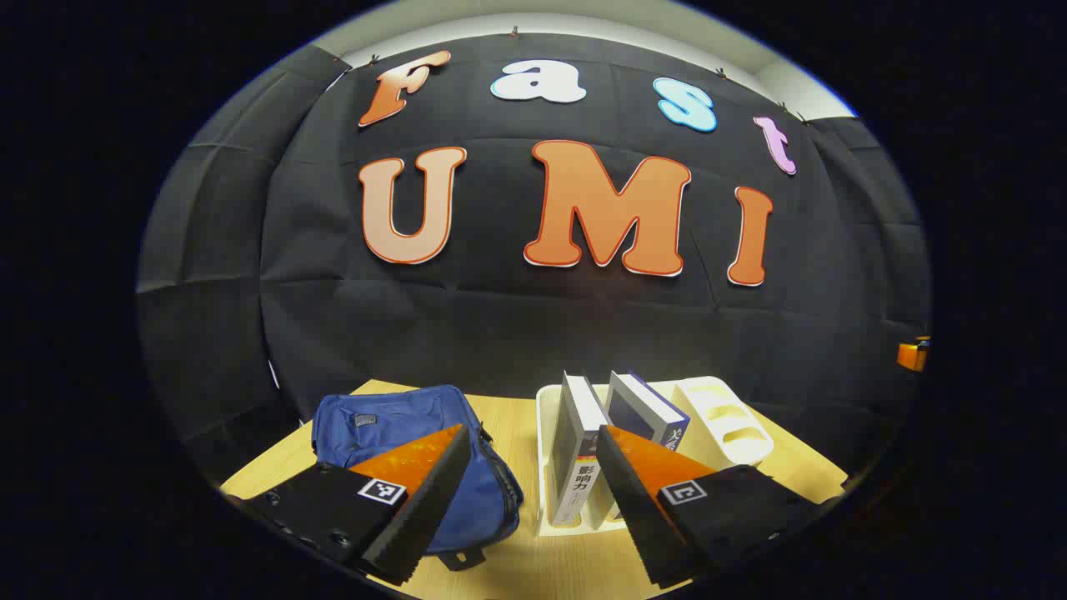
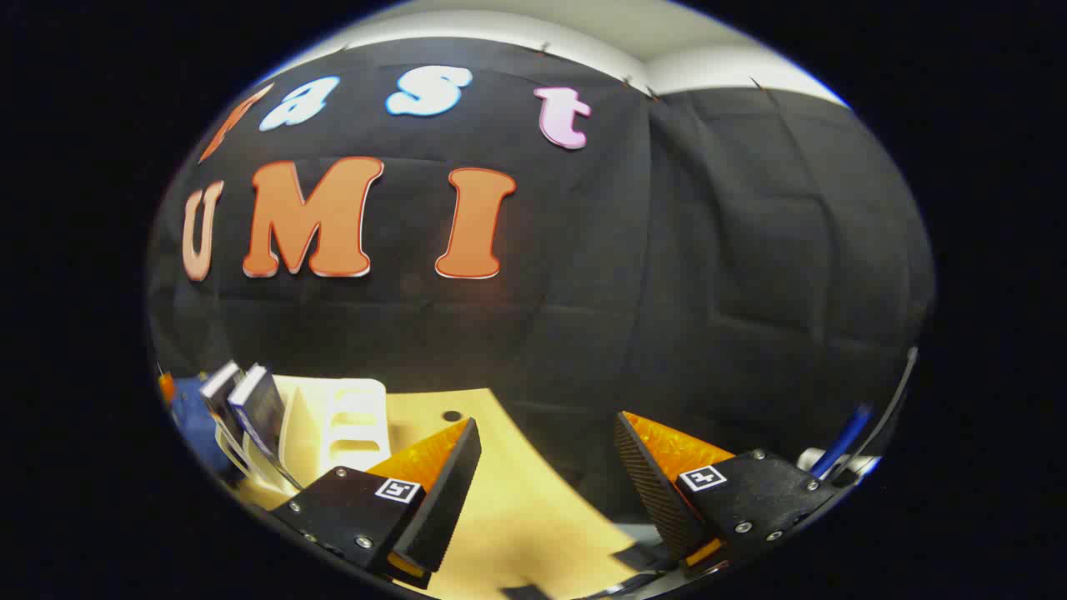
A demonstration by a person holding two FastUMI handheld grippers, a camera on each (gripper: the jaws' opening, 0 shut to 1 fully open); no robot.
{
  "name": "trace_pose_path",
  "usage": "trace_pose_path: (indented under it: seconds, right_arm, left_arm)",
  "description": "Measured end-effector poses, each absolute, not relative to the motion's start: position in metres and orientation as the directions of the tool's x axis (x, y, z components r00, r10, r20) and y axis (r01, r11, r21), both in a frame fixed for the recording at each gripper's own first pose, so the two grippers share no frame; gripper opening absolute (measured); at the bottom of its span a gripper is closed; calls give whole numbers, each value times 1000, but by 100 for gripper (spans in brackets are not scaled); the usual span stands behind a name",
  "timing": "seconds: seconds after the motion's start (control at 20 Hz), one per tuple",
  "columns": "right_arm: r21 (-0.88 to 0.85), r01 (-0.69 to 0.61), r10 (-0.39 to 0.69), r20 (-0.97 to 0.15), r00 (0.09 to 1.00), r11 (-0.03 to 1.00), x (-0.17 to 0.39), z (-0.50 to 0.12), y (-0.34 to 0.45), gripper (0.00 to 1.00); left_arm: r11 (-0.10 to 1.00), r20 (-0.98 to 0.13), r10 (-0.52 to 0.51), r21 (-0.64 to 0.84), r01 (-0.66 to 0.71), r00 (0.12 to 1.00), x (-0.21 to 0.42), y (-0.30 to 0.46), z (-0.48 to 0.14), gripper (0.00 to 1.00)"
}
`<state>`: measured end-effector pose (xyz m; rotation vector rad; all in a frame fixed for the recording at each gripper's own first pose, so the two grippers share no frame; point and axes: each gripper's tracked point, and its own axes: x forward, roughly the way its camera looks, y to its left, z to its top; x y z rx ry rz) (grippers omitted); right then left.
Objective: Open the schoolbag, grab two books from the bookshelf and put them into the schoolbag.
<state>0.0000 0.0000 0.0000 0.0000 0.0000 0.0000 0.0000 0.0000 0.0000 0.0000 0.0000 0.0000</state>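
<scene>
Table [image 1: 517,417]: pale wood; it carries everything below.
Schoolbag [image 1: 400,425]: blue, lying flat left of the bookshelf in the left gripper view, zipper edge toward the shelf; the right gripper view catches just a blue sliver of it.
Bookshelf [image 1: 725,417]: white rack, its long side running left to right, slotted end panel on the right.
Books [image 1: 583,442]: two, standing upright in the shelf's left half, leaning slightly, spines toward the camera.
Left gripper [image 1: 533,475]: fingers apart, holding nothing, above the table before bag and shelf.
Right gripper [image 2: 546,467]: fingers apart, holding nothing, over bare table right of the shelf.
</scene>
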Motion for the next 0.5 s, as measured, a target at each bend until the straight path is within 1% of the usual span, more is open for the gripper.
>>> trace_pose_path:
  seconds: [0.05, 0.1, 0.3, 0.5]
  right_arm:
    - [-12, -20, 20, 5, 1000, 1000, -5, 6, 6, 97]
    - [8, -64, 64, 7, 998, 998, -9, 15, 19, 97]
    - [70, -229, 229, 12, 973, 971, -13, 15, 93, 97]
    - [170, -453, 455, 27, 890, 875, -29, 16, 190, 97]
  left_arm:
    - [1000, 3, -9, -5, 9, 1000, -1, -5, 2, 95]
    - [1000, 3, -19, -9, 19, 1000, -3, -10, 5, 95]
    - [1000, 8, 21, -8, -20, 1000, -13, -1, 15, 95]
    - [992, 28, 116, 42, -117, 993, -37, 26, 23, 95]
